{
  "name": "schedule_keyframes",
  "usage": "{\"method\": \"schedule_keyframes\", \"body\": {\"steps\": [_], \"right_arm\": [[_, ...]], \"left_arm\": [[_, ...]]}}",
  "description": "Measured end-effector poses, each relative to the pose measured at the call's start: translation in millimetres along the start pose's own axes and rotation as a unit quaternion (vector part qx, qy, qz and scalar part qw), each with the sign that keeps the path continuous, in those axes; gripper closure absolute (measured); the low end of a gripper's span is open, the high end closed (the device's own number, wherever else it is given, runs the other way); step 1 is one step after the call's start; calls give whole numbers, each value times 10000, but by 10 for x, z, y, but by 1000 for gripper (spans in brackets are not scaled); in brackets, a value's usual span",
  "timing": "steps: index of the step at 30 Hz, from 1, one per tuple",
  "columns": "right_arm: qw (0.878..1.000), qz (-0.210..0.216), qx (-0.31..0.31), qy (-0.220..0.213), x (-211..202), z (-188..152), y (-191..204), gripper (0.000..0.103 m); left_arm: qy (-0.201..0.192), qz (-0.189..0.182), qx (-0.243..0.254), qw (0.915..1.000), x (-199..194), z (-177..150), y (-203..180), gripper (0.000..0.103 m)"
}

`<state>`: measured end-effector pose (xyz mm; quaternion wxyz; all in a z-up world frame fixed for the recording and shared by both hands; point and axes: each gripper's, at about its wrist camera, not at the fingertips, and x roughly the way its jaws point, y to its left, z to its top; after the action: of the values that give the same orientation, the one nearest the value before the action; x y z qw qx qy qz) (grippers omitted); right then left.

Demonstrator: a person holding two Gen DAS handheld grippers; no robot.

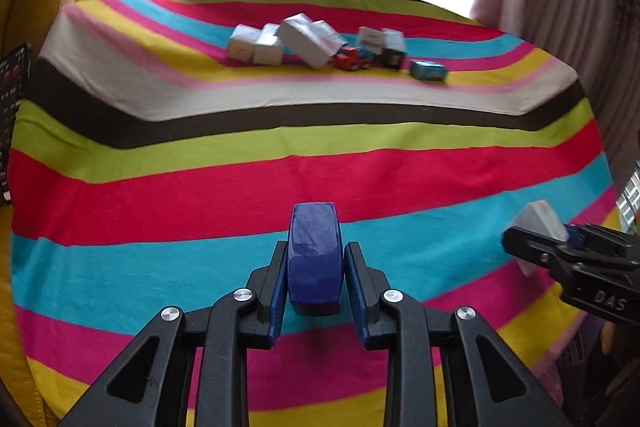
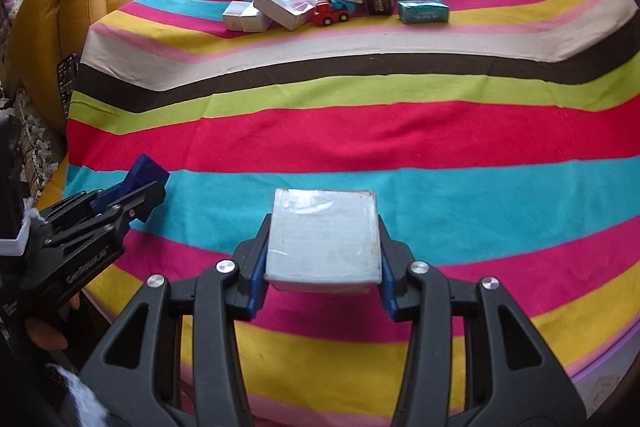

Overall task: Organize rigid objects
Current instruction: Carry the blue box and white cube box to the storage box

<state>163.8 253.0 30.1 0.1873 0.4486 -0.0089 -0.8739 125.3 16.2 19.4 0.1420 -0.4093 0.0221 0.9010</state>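
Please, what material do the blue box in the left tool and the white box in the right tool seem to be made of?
The blue box in the left tool looks like glossy cardboard, perhaps film-wrapped: it shows soft reflections and sharp edges. The white box in the right tool looks like cardboard under clear film: wrinkled shiny streaks cross its top.

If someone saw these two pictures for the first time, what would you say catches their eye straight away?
First, the striped cloth in loud bands of red, turquoise, pink, yellow and lime, filling both views. Next, the two loads up close: the left claw is shut on a blue box, and the right claw is shut on a white box. At the far side lies a row of small boxes with a red toy truck among them.
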Motion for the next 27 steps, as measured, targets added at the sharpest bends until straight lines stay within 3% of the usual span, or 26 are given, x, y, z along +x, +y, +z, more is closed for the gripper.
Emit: {"method": "schedule_keyframes", "body": {"steps": [16, 27], "right_arm": [[9983, -73, 401, -413, -767, -290, -513, 54], [9919, -690, 770, -738, -1398, -666, -1039, 54]], "left_arm": [[-179, -508, 776, 9955, -412, -6, -807, 74], [-254, -1163, 1899, 9746, -751, -118, -1715, 74]]}}
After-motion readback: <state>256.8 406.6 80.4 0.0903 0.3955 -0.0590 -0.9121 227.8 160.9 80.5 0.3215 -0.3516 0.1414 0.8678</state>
